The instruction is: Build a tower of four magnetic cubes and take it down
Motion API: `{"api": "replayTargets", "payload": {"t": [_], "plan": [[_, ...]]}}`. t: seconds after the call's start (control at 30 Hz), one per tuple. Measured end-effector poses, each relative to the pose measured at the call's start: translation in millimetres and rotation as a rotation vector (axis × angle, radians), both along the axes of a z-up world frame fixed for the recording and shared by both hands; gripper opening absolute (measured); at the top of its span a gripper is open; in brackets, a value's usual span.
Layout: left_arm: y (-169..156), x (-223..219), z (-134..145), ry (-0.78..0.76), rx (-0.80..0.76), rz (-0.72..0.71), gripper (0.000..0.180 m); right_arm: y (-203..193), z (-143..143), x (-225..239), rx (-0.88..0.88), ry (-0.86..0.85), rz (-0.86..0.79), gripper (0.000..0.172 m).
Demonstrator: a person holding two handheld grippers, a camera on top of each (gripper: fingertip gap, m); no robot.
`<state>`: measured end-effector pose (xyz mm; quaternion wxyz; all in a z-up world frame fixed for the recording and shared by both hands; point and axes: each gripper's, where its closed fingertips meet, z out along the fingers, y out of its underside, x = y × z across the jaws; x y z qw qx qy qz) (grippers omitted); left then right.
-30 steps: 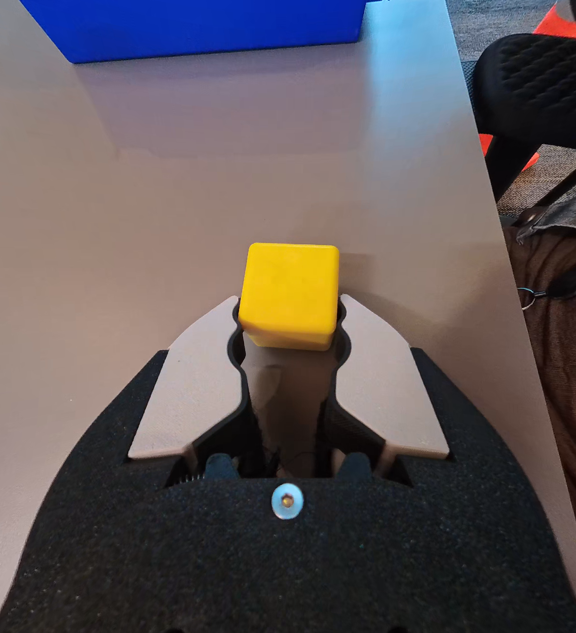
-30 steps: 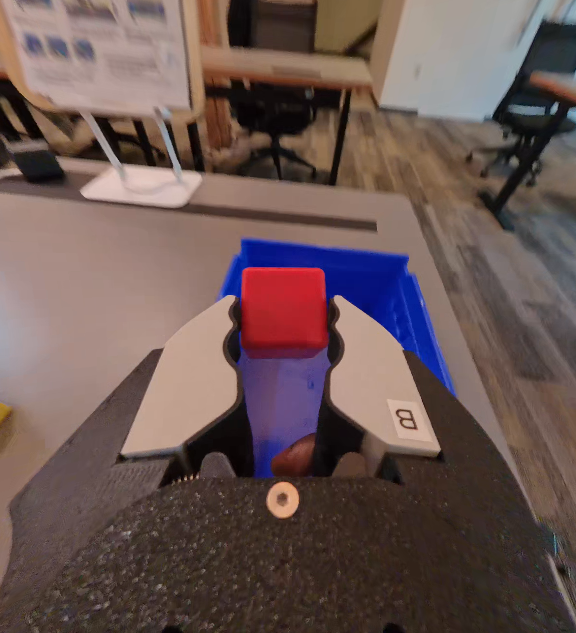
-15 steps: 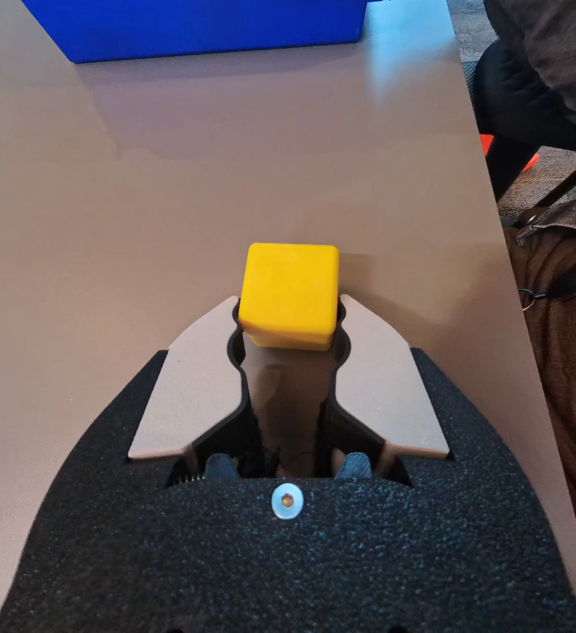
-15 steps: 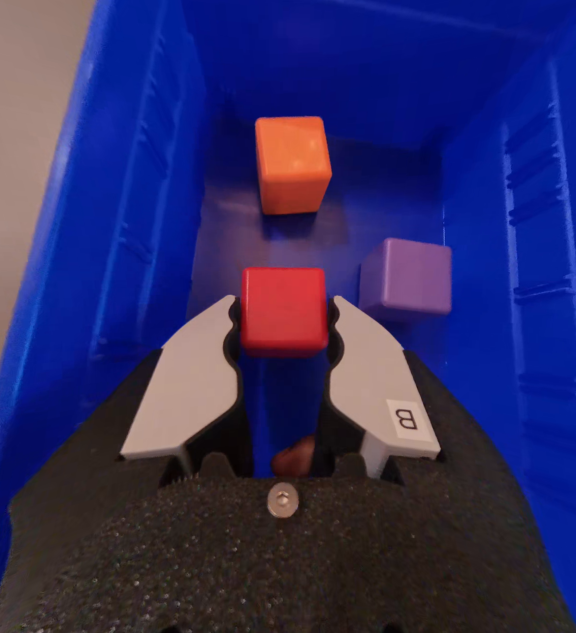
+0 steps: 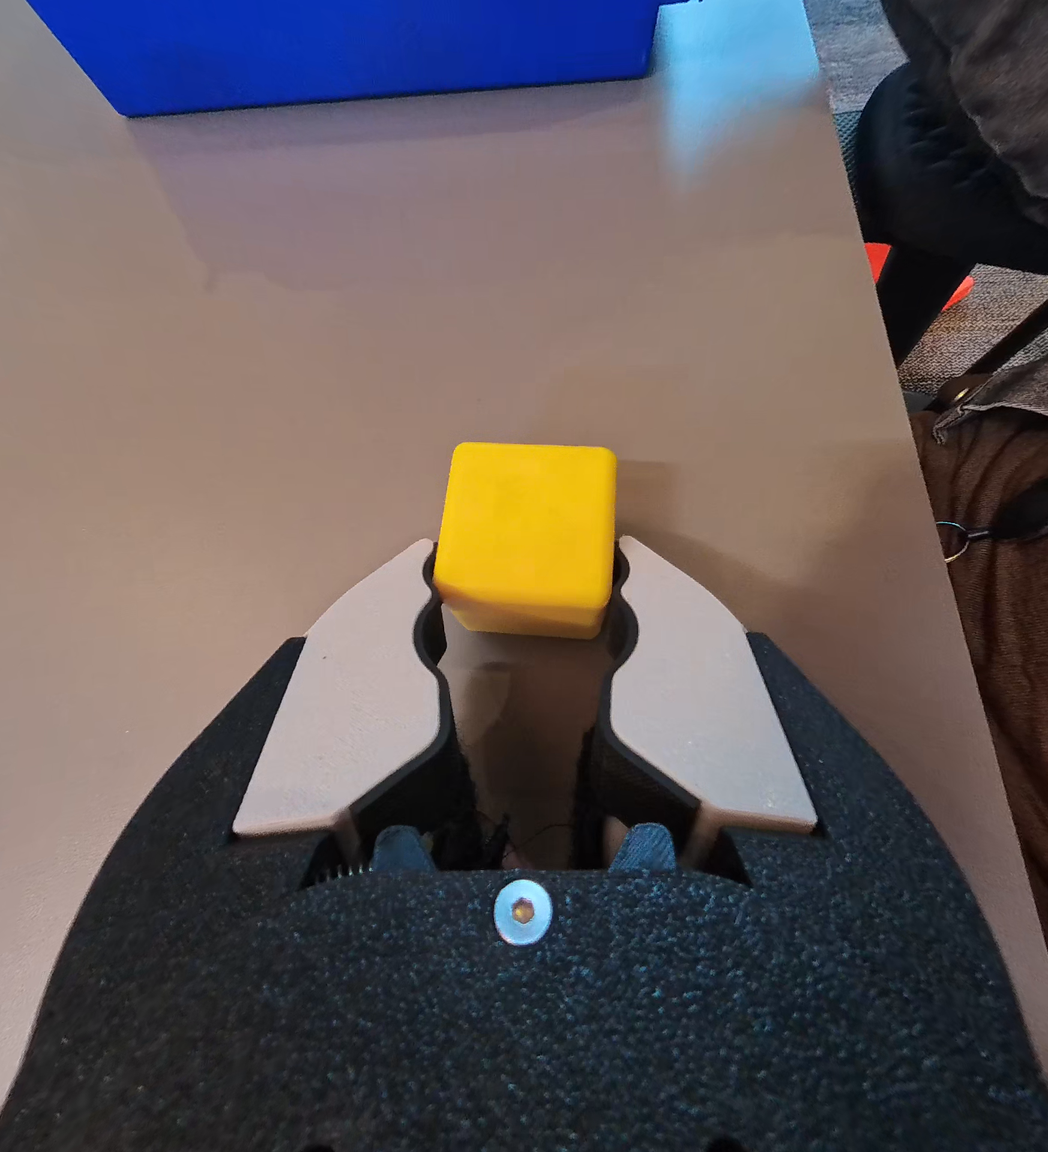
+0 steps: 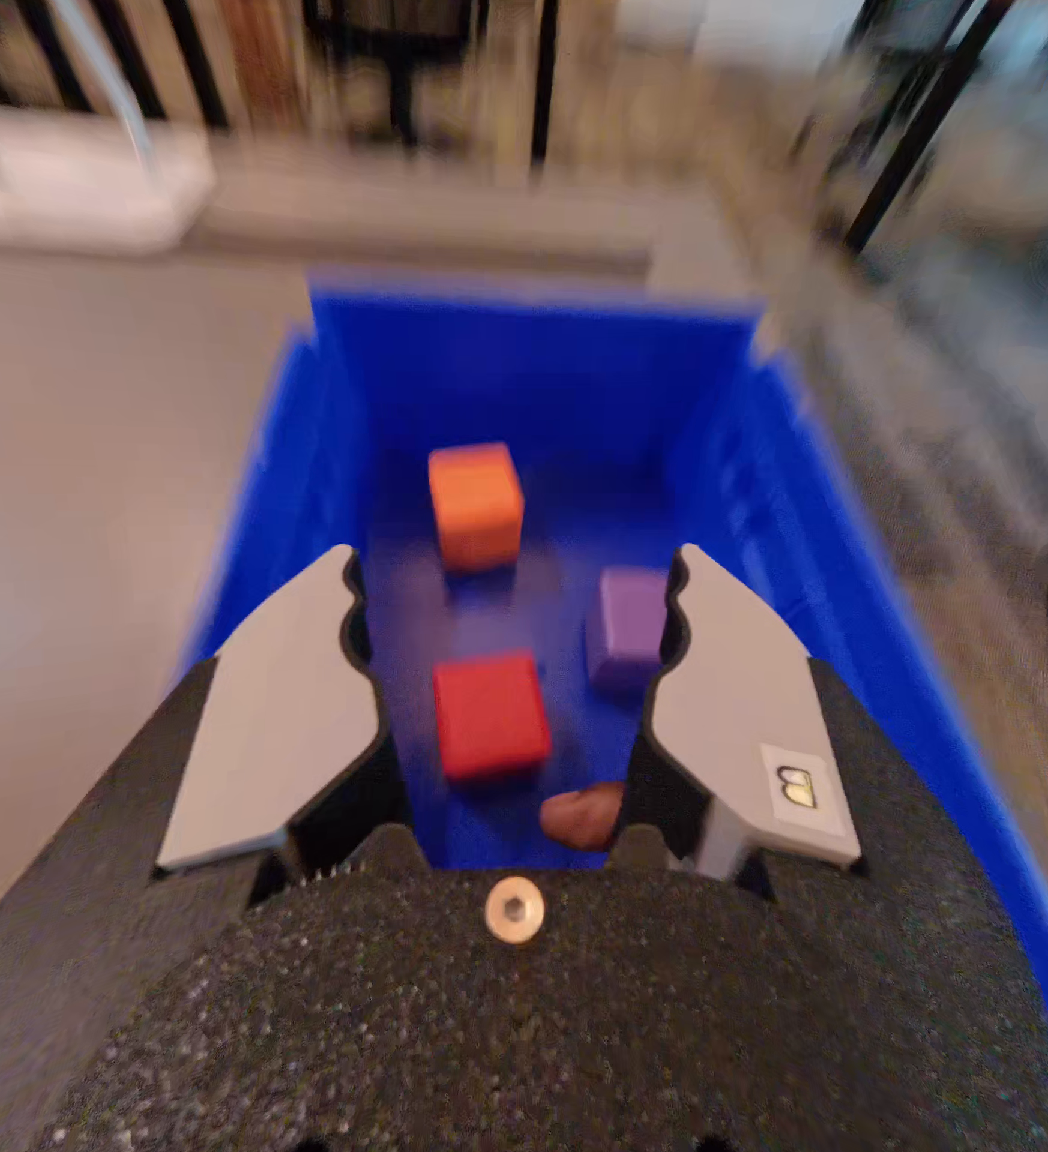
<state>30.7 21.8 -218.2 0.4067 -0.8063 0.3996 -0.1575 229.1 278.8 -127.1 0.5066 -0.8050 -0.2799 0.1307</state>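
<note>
Yellow cube [image 5: 524, 536] clamped between the fingertips of the left gripper [image 5: 526, 580], both pads pressed to its sides, low over the grey bench [image 5: 322, 374]. Seen only in the left wrist view. Underside of the cube hidden, so contact with the bench cannot be told. Straight ahead of that gripper, at the far end of the bench, the outer wall of the blue bin [image 5: 353, 50], its top cut off by the frame and nothing of its inside on show. To the right, past the bench edge, a black chair [image 5: 920, 162] and a person's brown-clad leg [image 5: 1045, 654].

Inside of the blue bin [image 6: 777, 499] shown only in the right wrist view: red cube [image 6: 490, 714] on the bin floor between and below the spread fingers of the right gripper [image 6: 514, 580], touched by neither pad; that gripper released and bare. Orange cube [image 6: 476, 505] farther ahead; purple cube [image 6: 627, 629] just beside the right finger, partly covered by it. Small brown rounded shape [image 6: 581, 816] near the gripper's base, too blurred to name. Whole view smeared by motion, background room indistinct.
</note>
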Motion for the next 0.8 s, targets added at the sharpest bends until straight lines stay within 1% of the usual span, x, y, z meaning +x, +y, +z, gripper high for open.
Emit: {"api": "replayTargets", "payload": {"t": [0.03,0.07,0.1,0.13,0.17,0.2,0.23,0.27,0.3,0.37,0.4,0.43,0.5,0.57,0.63,0.7,0.73,0.77,0.8], "plan": [[0,0,0,0.000,0.000,0.000,0.050,-2,36,-2,0.158,0.117,-0.008,0.096],[0,0,0,0.000,0.000,0.000,0.050,-14,77,-6,0.332,0.254,0.021,0.095],[0,0,0,0.000,0.000,0.000,0.050,-38,116,-13,0.496,0.391,0.095,0.088],[0,0,0,0.000,0.000,0.000,0.050,-70,147,-23,0.629,0.504,0.213,0.079],[0,0,0,0.000,0.000,0.000,0.050,-105,167,-38,0.716,0.574,0.368,0.070],[0,0,0,0.000,0.000,0.000,0.050,-139,176,-57,0.746,0.599,0.533,0.067],[0,0,0,0.001,0.001,0.000,0.050,-168,174,-78,0.726,0.588,0.697,0.069],[0,0,0,0.001,0.001,0.000,0.050,-195,164,-100,0.670,0.544,0.864,0.069],[0,0,0,0.001,0.002,-0.001,0.050,-220,146,-120,0.590,0.473,1.025,0.073],[-2,1,0,0.000,0.002,-0.012,0.050,-258,94,-151,0.396,0.268,1.294,0.083],[-2,1,2,-0.007,0.007,-0.017,0.061,-268,65,-162,0.310,0.151,1.377,0.084],[-3,1,5,-0.028,0.013,-0.025,0.073,-273,38,-170,0.245,0.042,1.424,0.085],[-7,3,20,-0.137,0.037,-0.048,0.091,-275,-5,-184,0.142,-0.105,1.460,0.084],[-9,2,43,-0.311,0.064,-0.044,0.110,-274,-35,-191,0.024,-0.176,1.472,0.083],[-8,-4,68,-0.465,0.119,-0.026,0.123,-272,-53,-199,-0.030,-0.203,1.461,0.078],[-9,-7,94,-0.581,0.206,-0.030,0.130,-273,-67,-204,-0.046,-0.231,1.468,0.074],[-9,-10,102,-0.618,0.242,-0.022,0.132,-273,-73,-206,-0.046,-0.251,1.467,0.068],[-8,-14,107,-0.639,0.269,-0.006,0.134,-272,-77,-207,-0.036,-0.272,1.464,0.051],[-7,-17,111,-0.646,0.292,0.011,0.134,-272,-77,-208,-0.015,-0.275,1.463,0.048]]}}
